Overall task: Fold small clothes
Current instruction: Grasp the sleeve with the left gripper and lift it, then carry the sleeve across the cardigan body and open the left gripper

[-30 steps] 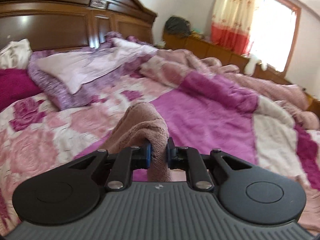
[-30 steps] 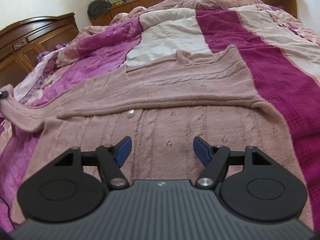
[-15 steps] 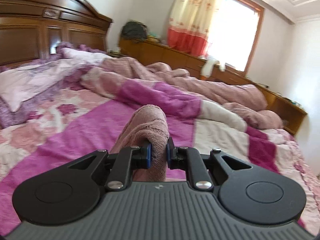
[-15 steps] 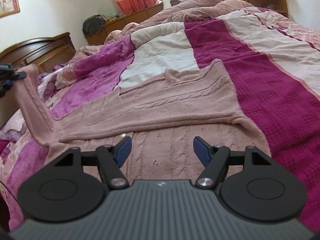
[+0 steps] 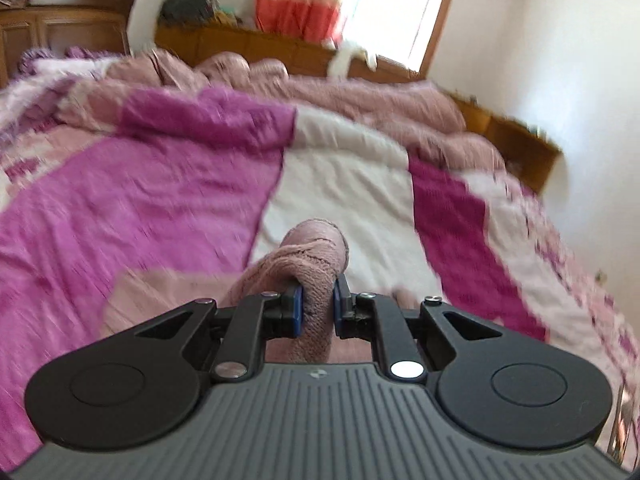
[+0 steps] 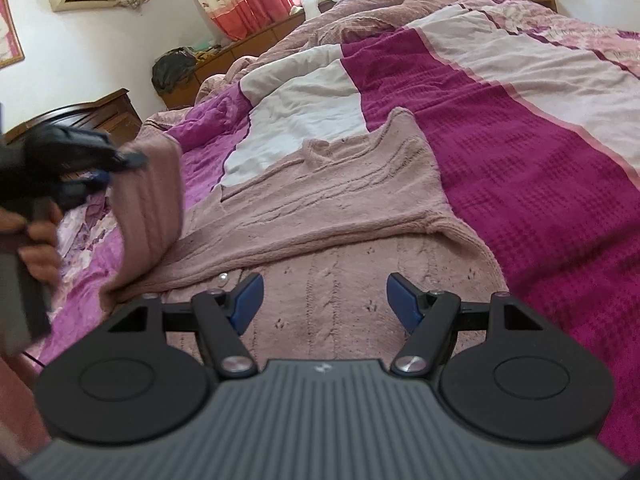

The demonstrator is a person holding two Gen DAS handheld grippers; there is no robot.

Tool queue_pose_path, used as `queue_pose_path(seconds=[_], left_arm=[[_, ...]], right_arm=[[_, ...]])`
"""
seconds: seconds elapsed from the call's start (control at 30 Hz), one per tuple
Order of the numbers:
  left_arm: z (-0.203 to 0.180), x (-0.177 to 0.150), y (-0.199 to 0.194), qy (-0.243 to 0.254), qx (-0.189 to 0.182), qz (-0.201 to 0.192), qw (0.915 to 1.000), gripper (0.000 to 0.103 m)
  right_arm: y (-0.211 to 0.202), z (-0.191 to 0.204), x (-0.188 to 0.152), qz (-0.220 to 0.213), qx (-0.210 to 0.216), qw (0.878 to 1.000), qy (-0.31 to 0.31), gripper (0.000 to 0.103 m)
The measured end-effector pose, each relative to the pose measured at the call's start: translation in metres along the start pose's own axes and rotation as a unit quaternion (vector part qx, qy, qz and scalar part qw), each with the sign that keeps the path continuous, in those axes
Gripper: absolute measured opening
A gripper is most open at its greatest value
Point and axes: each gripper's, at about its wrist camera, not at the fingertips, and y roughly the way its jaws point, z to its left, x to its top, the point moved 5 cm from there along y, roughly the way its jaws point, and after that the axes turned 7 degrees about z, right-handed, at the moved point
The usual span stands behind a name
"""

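A dusty pink knitted sweater (image 6: 320, 200) lies spread flat on the bed. My left gripper (image 5: 316, 312) is shut on the sweater's sleeve (image 5: 316, 256), which bunches up between the blue pads. In the right wrist view the left gripper (image 6: 112, 164) holds that sleeve (image 6: 152, 200) lifted above the sweater's left side. My right gripper (image 6: 324, 300) is open and empty, low over the sweater's lower body.
The bed is covered by a magenta, white and pink quilt (image 6: 520, 160). A rumpled pink blanket (image 5: 360, 96) lies at the far side. A wooden headboard (image 5: 60, 28), a low wooden cabinet (image 5: 260, 48) and a curtained window (image 5: 360, 0) stand behind.
My left gripper has carried the sleeve up and rightward over the sweater, swinging its view from the headboard toward the window. The right gripper has stayed open and tilted slightly.
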Motion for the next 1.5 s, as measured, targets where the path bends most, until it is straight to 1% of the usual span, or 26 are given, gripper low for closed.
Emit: queue_pose_path(seconds=[0.13, 0.23, 0.47, 0.5, 0.57, 0.6, 0.63, 0.67, 0.77, 0.87, 0.97, 1.17, 1.3, 1.4, 1.5], left_arm=[[-0.013, -0.029, 0.029, 0.021, 0.000, 0.043, 0.9988, 0.016], [-0.017, -0.043, 0.043, 0.046, 0.002, 0.062, 0.9970, 0.016], [-0.026, -0.066, 0.065, 0.069, 0.008, 0.113, 0.9912, 0.018], [-0.025, -0.068, 0.066, 0.070, 0.010, 0.121, 0.9901, 0.019], [-0.024, -0.071, 0.065, 0.072, 0.015, 0.135, 0.9881, 0.035], [-0.023, -0.072, 0.063, 0.074, 0.015, 0.137, 0.9878, 0.039], [-0.022, -0.073, 0.059, 0.077, 0.017, 0.136, 0.9875, 0.046], [-0.021, -0.074, 0.054, 0.082, 0.019, 0.134, 0.9873, 0.051], [-0.015, -0.073, 0.036, 0.102, 0.030, 0.128, 0.9859, 0.057], [0.000, -0.072, 0.019, 0.101, 0.040, 0.131, 0.9855, 0.061], [0.025, -0.069, 0.002, 0.082, 0.057, 0.128, 0.9868, 0.066], [0.081, -0.062, -0.020, 0.033, 0.093, 0.127, 0.9870, 0.067], [0.116, -0.061, -0.024, 0.002, 0.123, 0.137, 0.9829, 0.067], [0.134, -0.062, -0.027, -0.009, 0.137, 0.141, 0.9805, 0.067], [0.148, -0.062, -0.028, -0.016, 0.151, 0.149, 0.9772, 0.067]], right_arm=[[0.002, -0.006, -0.003, 0.005, 0.003, 1.000, 0.005, 0.071], [0.005, -0.010, -0.005, 0.009, 0.006, 1.000, 0.013, 0.071], [0.010, -0.017, -0.009, 0.016, 0.011, 0.999, 0.026, 0.071], [0.010, -0.017, -0.009, 0.017, 0.012, 0.999, 0.026, 0.071], [0.011, -0.018, -0.009, 0.017, 0.012, 0.999, 0.027, 0.071], [0.010, -0.017, -0.009, 0.017, 0.012, 0.999, 0.027, 0.071], [0.010, -0.017, -0.009, 0.017, 0.012, 0.999, 0.026, 0.071], [0.010, -0.017, -0.008, 0.017, 0.011, 0.999, 0.025, 0.071], [0.009, -0.013, -0.005, 0.017, 0.010, 1.000, 0.021, 0.071], [0.006, -0.004, -0.001, 0.014, 0.015, 1.000, 0.010, 0.071], [0.004, 0.012, 0.007, 0.008, 0.023, 1.000, -0.013, 0.071], [0.021, 0.056, 0.025, 0.015, 0.043, 0.996, -0.075, 0.071], [0.043, 0.094, 0.036, 0.024, 0.063, 0.991, -0.114, 0.071], [0.064, 0.126, 0.043, 0.030, 0.083, 0.986, -0.145, 0.071], [0.085, 0.157, 0.046, 0.033, 0.092, 0.978, -0.185, 0.071]])
